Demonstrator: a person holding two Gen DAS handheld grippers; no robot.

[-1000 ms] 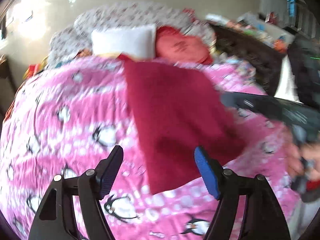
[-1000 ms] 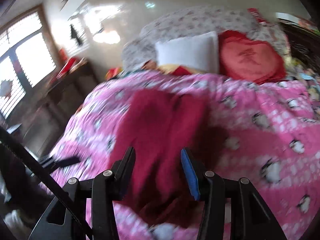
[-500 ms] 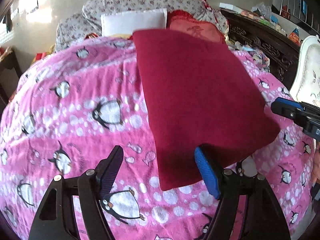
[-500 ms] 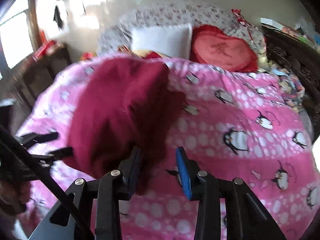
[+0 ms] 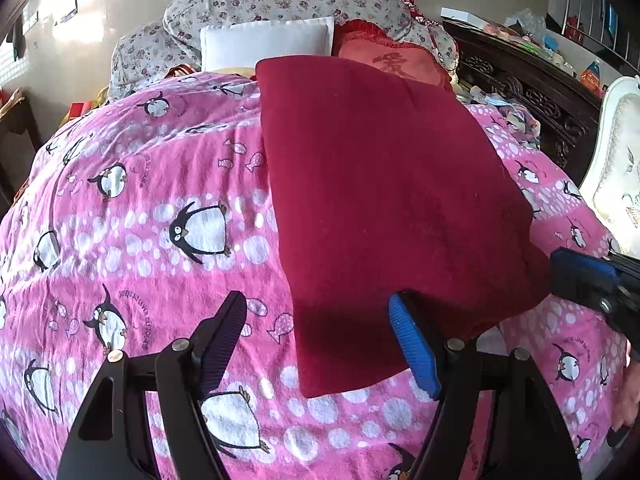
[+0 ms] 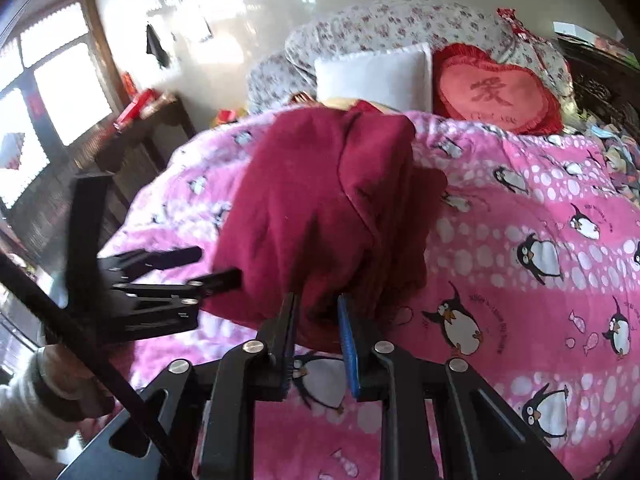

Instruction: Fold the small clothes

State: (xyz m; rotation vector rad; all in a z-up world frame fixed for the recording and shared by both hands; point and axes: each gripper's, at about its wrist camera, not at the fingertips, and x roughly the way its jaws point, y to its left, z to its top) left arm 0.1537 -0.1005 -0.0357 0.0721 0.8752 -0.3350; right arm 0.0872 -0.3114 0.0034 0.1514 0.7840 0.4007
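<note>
A dark red cloth [image 5: 384,200] lies lengthwise on the pink penguin blanket [image 5: 160,208]. My left gripper [image 5: 320,332] is open just above the cloth's near left corner, holding nothing. My right gripper [image 6: 318,320] is shut on the cloth's near right corner [image 6: 320,312] and lifts it, so the cloth [image 6: 320,208] bunches up in front of the right wrist camera. The right gripper's blue pad [image 5: 584,276] shows at the right edge of the left wrist view. The left gripper [image 6: 192,276] shows at the left of the right wrist view.
A white pillow [image 5: 268,42], a red heart cushion [image 6: 496,92] and a floral bolster [image 5: 280,0] lie at the bed head. A dark carved cabinet [image 5: 532,84] runs along the right side, a white chair [image 5: 616,160] near it. A dark dresser [image 6: 132,160] stands left.
My right gripper closed on the cloth's near right corner and raised it. My left gripper moved in closer to the near left corner and stayed open.
</note>
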